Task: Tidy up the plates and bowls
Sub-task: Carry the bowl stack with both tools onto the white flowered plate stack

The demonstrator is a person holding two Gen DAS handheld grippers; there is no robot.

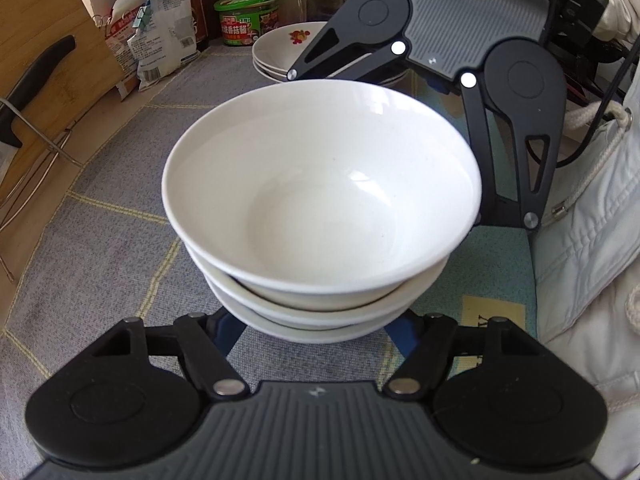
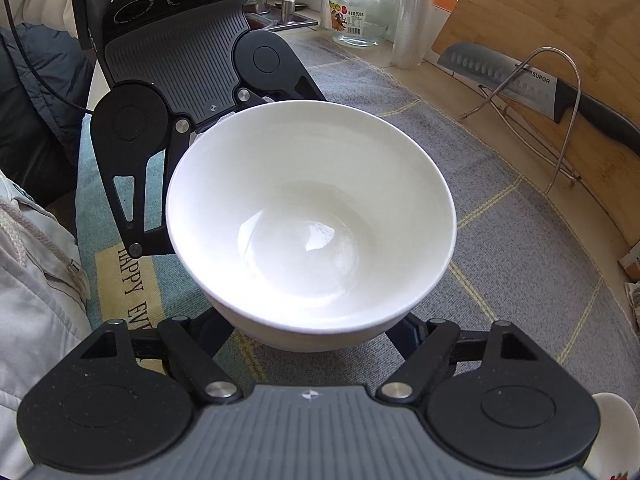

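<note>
Bowls point(image 1: 320, 208), 3 white ones nested, sit on the grey mat point(image 1: 104, 216) covering the table. Both hand-held grippers flank the stack, left point(image 1: 316, 336) and right point(image 2: 316, 340), jaws spread wide around its base; contact unclear. Plates point(image 1: 280, 50) wait behind.

A grey woven cloth with pale yellow grid lines point(image 1: 100, 184) covers the counter, where a light bamboo cutting board point(image 2: 560, 40) leans in a thin wire rack point(image 2: 560, 120) under bright daylight.
</note>
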